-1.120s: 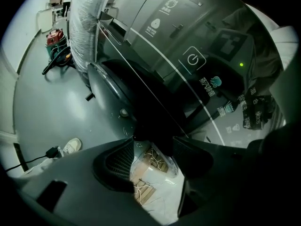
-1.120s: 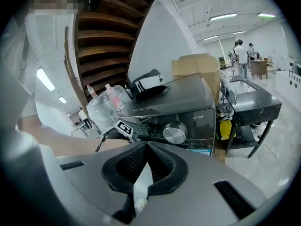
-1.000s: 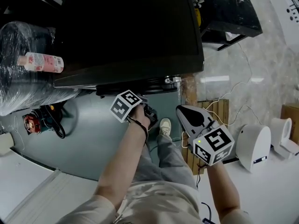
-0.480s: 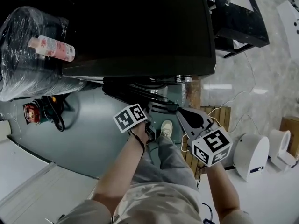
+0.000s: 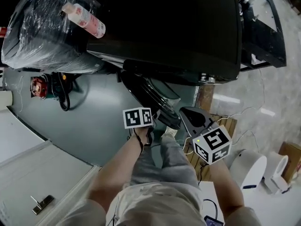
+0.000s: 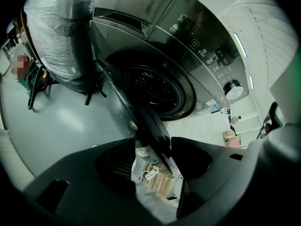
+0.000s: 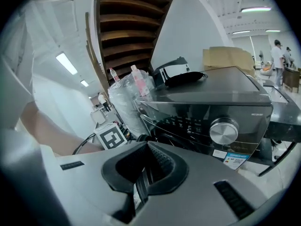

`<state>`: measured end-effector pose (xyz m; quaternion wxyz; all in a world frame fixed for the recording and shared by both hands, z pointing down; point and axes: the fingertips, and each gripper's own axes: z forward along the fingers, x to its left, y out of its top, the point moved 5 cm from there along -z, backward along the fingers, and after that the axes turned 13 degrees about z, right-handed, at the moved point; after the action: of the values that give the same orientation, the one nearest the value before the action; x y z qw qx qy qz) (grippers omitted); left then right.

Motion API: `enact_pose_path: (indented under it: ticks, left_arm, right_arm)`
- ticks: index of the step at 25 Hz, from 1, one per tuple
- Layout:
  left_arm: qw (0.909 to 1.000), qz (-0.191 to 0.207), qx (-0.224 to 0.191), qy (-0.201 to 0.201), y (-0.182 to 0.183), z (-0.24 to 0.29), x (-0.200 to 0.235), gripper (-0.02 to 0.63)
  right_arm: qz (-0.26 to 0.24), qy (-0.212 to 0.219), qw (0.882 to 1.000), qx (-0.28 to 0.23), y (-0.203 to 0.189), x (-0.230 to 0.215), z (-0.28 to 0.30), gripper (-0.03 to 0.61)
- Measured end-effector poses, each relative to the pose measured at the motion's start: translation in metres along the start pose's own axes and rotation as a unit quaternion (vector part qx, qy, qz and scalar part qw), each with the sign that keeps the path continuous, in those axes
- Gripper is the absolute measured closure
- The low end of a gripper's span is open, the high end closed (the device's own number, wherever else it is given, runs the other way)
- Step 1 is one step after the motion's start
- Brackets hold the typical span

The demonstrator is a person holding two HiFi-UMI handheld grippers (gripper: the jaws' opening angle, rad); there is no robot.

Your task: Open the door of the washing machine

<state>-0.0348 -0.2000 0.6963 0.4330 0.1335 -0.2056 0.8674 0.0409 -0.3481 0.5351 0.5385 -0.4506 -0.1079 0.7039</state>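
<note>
The dark washing machine fills the top of the head view. Its round door stands swung out toward me, and the drum opening shows behind it. My left gripper is at the door's free edge, and the door rim runs between its jaws, which are shut on it. My right gripper hangs just right of the door, apart from it. Its jaws are shut with nothing between them. It looks at the control panel and its knob.
A plastic-wrapped appliance with a pink bottle on top stands left of the machine. A red tool and cables lie on the floor. A wooden pallet and a white device sit at the right.
The door has swung from nearly closed to well open. My left gripper came back toward me with its rim. The right gripper stayed about where it was.
</note>
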Motion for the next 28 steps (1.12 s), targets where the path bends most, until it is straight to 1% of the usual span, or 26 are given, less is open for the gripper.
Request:
enact_pose_path:
  ticks: [2, 5, 8, 11, 16, 21, 24, 28]
  left_arm:
    - [0.9999, 0.009, 0.008, -0.007, -0.009, -0.005, 0.008, 0.366]
    - [0.9993, 0.023, 0.026, -0.012, -0.024, -0.016, 0.023, 0.377]
    - [0.9965, 0.069, 0.047, -0.003, -0.037, -0.028, 0.037, 0.379]
    - [0.9915, 0.113, 0.064, 0.006, -0.047, -0.039, 0.053, 0.379]
    - [0.9830, 0.159, 0.093, 0.006, -0.062, -0.056, 0.082, 0.387]
    - [0.9682, 0.222, 0.115, 0.010, -0.071, -0.072, 0.109, 0.391]
    - [0.9623, 0.243, 0.122, 0.007, -0.076, -0.083, 0.127, 0.399]
    - [0.9577, 0.258, 0.126, -0.014, -0.083, -0.097, 0.156, 0.414]
  right_arm:
    - [-0.013, 0.004, 1.000, 0.014, -0.003, 0.005, 0.007, 0.553]
    - [-0.014, 0.009, 1.000, 0.019, -0.004, 0.014, 0.015, 0.552]
    - [-0.015, 0.008, 1.000, 0.020, -0.003, 0.022, 0.024, 0.554]
    - [-0.016, 0.007, 1.000, 0.023, -0.002, 0.030, 0.036, 0.552]
    - [-0.019, 0.016, 0.999, 0.028, 0.000, 0.050, 0.057, 0.553]
    - [-0.020, 0.019, 0.999, 0.035, -0.003, 0.069, 0.075, 0.553]
    - [-0.019, 0.021, 0.999, 0.042, -0.006, 0.081, 0.089, 0.554]
    - [-0.022, 0.022, 0.999, 0.043, -0.006, 0.100, 0.105, 0.552]
